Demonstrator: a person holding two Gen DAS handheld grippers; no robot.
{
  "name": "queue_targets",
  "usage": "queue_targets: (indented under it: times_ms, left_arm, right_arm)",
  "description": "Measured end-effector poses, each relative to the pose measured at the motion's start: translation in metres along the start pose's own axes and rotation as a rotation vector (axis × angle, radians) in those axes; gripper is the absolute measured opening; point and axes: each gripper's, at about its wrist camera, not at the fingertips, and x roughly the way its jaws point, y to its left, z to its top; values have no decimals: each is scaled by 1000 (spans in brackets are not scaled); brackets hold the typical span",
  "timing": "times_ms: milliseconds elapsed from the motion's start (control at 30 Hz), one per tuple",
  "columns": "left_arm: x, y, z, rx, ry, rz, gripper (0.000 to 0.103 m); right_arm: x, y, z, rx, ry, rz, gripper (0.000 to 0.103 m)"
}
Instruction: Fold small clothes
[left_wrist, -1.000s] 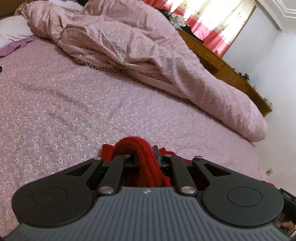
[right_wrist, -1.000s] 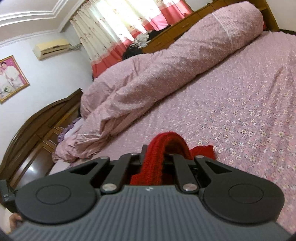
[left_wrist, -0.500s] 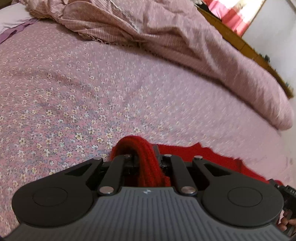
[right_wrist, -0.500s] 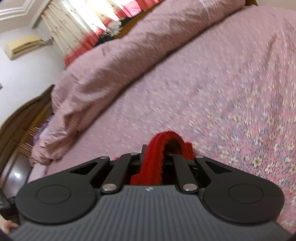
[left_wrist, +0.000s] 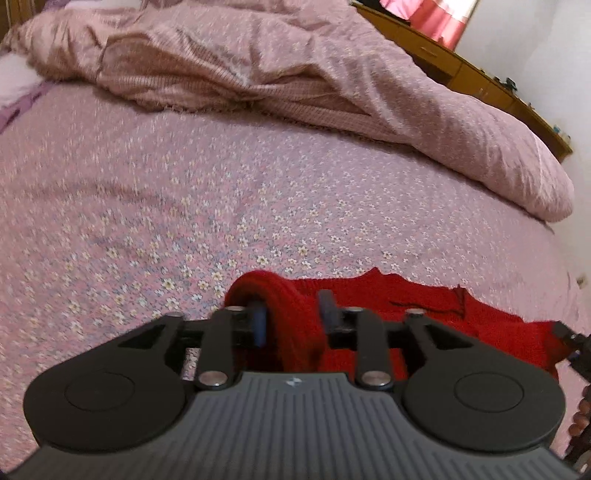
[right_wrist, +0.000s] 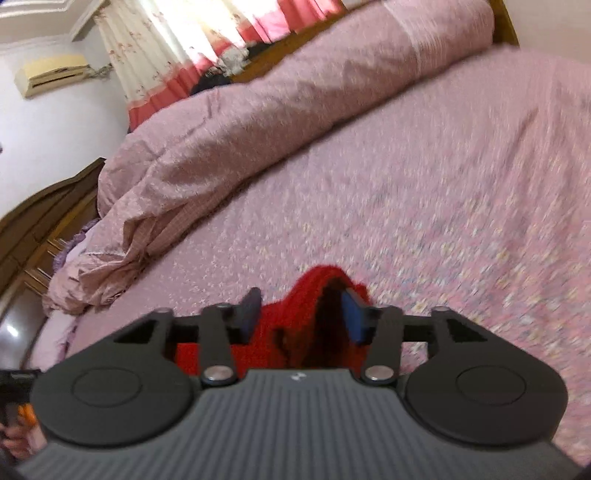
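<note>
A red knitted garment (left_wrist: 424, 310) lies low on the pink flowered bedsheet (left_wrist: 221, 192) and stretches to the right. My left gripper (left_wrist: 293, 314) is opening: its jaws stand apart with a bunched fold of the red knit between them, draped against the left finger. In the right wrist view the red garment (right_wrist: 306, 306) sits between the fingers of my right gripper (right_wrist: 301, 314), which is opening too, with gaps at the pads. The knit leans toward the right blue pad (right_wrist: 351, 314).
A rumpled pink duvet (left_wrist: 295, 74) lies across the far side of the bed. A wooden cabinet (left_wrist: 480, 85) and curtains (right_wrist: 177, 48) stand behind it, and a dark wooden headboard (right_wrist: 44, 221) rises at the left. A person's fingers (left_wrist: 580, 410) show at the right edge.
Both grippers were shut on the red knit and now stand parted. Both hands have come down toward the sheet, and more of the garment lies spread on the bed.
</note>
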Motion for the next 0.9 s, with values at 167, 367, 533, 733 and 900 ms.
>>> queue_targets:
  times_ms: [167, 367, 533, 733, 900]
  left_arm:
    - [-25, -12, -2, 52, -57, 39, 70]
    - [-48, -31, -30, 138, -58, 9, 70]
    - [-53, -49, -72, 241, -20, -39, 70]
    - [-25, -57, -102, 306, 41, -10, 70]
    - [4, -54, -92, 360, -18, 76, 70]
  right_arm:
    - [-24, 9, -2, -64, 0, 11, 52]
    - [-41, 36, -21, -200, 42, 40, 52]
    - [-40, 59, -50, -323, 115, 70, 52]
    - [-17, 77, -74, -471, 143, 12, 51]
    - [3, 79, -68, -451, 110, -23, 50]
